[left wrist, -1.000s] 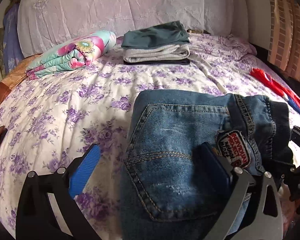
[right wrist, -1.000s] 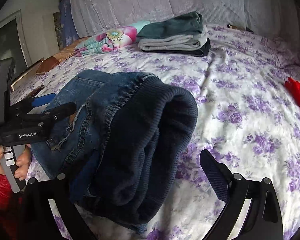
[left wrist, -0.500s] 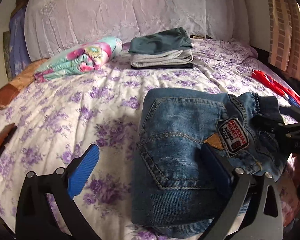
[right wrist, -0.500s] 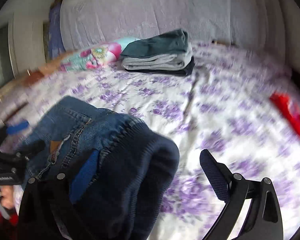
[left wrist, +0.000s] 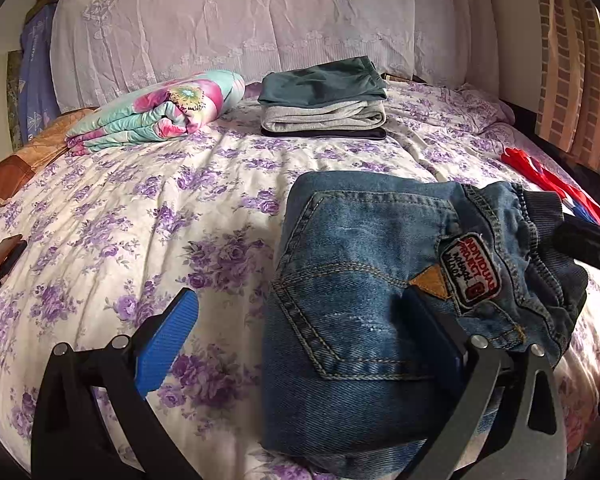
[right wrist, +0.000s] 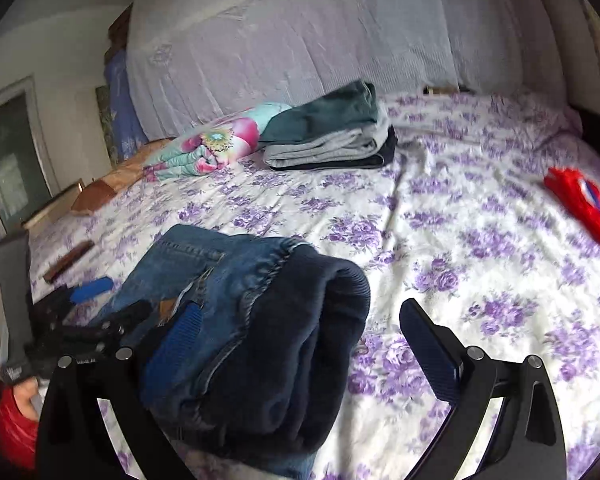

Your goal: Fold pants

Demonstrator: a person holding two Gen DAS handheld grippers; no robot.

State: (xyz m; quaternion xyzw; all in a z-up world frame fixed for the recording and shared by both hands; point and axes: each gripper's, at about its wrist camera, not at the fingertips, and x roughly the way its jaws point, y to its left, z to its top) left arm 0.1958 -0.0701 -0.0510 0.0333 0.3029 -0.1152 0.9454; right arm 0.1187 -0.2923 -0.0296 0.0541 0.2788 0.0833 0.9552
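Folded jeans (left wrist: 364, 280) lie on the near part of the bed's floral sheet (left wrist: 140, 208), back pocket and patch up. Left gripper (left wrist: 300, 336) is spread wide, gripping nothing, its right finger over the denim — contact unclear. Right gripper (right wrist: 300, 340) also gapes wide; the jeans' dark ribbed waistband (right wrist: 300, 340) bulges between its fingers, unclamped. Farther back: a stack of folded clothes (left wrist: 324, 100), with a rolled floral blanket (left wrist: 160, 112) just beside it. Red cloth (right wrist: 584, 200) sits at the right edge — a small brown object (right wrist: 68, 262) lies left. Pale lace drape (left wrist: 240, 20) covers the headboard wall.
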